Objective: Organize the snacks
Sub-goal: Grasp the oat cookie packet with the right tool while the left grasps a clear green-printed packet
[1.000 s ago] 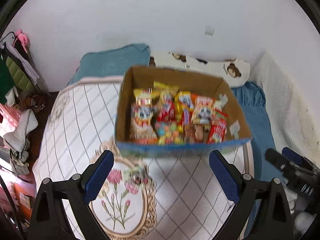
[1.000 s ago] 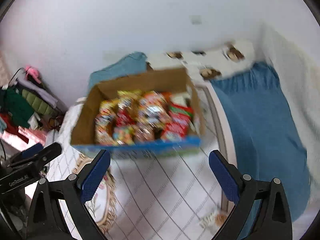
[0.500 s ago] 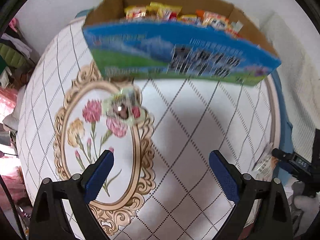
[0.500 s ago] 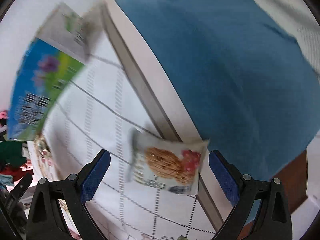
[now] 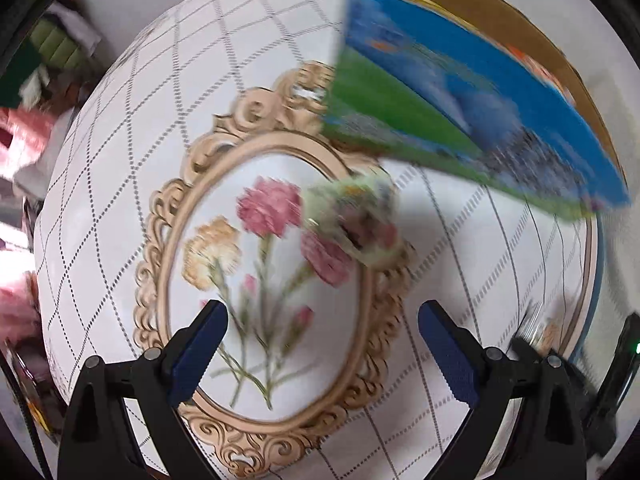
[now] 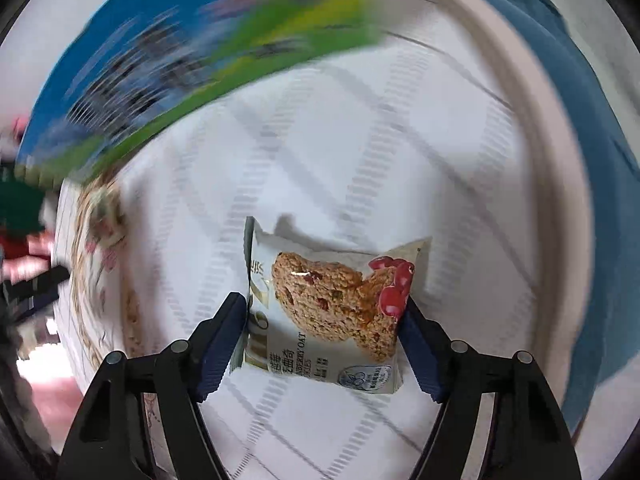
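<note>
Left wrist view: the left tongs [image 5: 322, 346] stand wide and empty over the counter [image 5: 500, 288], whose white cloth carries a flower print in a gold oval. A small green packet [image 5: 354, 220] lies at mid-frame, blurred, just below the box [image 5: 460, 108] of snacks that fills the upper right. Nothing sits between the blue pads. At the lower right edge something dark shows beside a pale wrapper (too smeared to read).

Right wrist view: the right tongs [image 6: 324, 316] have just been closing, and an oat cookie pack [image 6: 332, 308] lies flat on the counter between them at lower centre. Both pads appear to meet its side edges, so I judge the pack gripped, though only just. The box streaks across the upper left, well apart from the pack; a blue cloth [image 6: 592, 160] runs down the right edge.

The step in hand looks like picking up loose snacks. Next, the right tongs need a firm pinch and a lift toward the box, while the left tongs must drop onto the green packet and close.
</note>
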`<move>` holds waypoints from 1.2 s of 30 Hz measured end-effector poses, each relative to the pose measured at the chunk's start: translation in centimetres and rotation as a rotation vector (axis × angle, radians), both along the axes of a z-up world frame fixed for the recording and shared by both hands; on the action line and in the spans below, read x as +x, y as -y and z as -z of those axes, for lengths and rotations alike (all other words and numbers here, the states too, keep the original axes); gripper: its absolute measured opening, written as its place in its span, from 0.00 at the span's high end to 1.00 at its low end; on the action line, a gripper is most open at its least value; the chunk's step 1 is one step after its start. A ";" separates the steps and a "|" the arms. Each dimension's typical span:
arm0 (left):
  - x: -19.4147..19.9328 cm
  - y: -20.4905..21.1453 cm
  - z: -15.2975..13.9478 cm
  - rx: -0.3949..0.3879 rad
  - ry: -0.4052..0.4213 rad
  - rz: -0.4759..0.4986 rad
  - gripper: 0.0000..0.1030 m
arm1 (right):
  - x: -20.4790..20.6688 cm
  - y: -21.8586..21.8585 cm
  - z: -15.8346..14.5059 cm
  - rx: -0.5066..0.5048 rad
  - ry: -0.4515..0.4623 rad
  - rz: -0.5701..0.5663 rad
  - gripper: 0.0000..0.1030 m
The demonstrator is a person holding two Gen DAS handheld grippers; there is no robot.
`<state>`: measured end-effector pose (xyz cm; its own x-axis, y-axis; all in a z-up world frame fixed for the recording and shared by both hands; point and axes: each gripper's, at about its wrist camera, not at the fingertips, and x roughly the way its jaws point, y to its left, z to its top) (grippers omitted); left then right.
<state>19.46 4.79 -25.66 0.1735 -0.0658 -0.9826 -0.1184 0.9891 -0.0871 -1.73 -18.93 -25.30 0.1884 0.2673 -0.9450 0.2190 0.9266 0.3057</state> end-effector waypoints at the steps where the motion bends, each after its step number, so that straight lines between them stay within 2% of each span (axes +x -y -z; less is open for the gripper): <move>1: 0.3 -0.4 0.0 -0.005 -0.004 -0.007 0.05 | 0.6 -1.2 -0.2 -0.003 0.010 -0.032 0.25; 6: 2.6 -2.0 1.0 -0.041 -0.034 -0.036 0.05 | 3.2 -4.9 -0.9 -0.028 0.044 -0.136 0.25; 11: 5.6 -0.8 3.4 -0.092 -0.095 0.002 0.06 | 4.7 -4.8 -1.2 0.002 0.035 -0.148 0.23; 13: 6.3 -0.4 3.7 -0.111 -0.068 0.001 0.08 | 4.9 -4.5 -1.7 0.019 0.032 -0.142 0.21; 15: 6.6 0.0 3.7 -0.091 -0.051 0.010 0.26 | 4.8 -4.1 -2.0 0.036 0.025 -0.144 0.17; 16: 6.7 0.2 3.7 -0.086 -0.048 0.022 0.40 | 4.7 -3.9 -2.1 0.038 0.022 -0.141 0.17; 17: 6.7 0.3 3.7 -0.086 -0.048 0.024 0.43 | 4.7 -3.6 -2.3 0.043 0.020 -0.140 0.17; 20: 7.2 0.9 3.9 -0.079 -0.044 0.041 0.44 | 5.3 -3.7 -2.2 0.053 0.010 -0.138 0.16; 22: 6.7 1.2 4.0 -0.070 -0.045 0.052 0.44 | 6.0 -5.6 -2.2 0.046 0.010 -0.142 0.16; 26: 4.4 1.3 4.2 -0.061 -0.056 0.079 0.44 | 6.8 -6.5 -1.8 0.014 0.013 -0.161 0.16; 30: 1.1 1.0 4.6 -0.076 -0.092 0.100 0.44 | 5.8 -7.7 -1.4 -0.042 0.020 -0.218 0.23; 33: -0.3 0.8 5.8 -0.103 -0.124 0.104 0.43 | 5.3 -8.5 -0.8 -0.058 0.009 -0.240 0.23; 36: 0.2 1.6 7.3 -0.067 -0.147 0.118 0.42 | 5.7 -9.7 0.0 -0.107 -0.007 -0.270 0.21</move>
<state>19.70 3.17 -32.98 0.0153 -0.1437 -0.9895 -0.0179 0.9894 -0.1440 4.00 -9.26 -25.31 0.1176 0.2055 -0.9716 -0.0383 0.9786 0.2023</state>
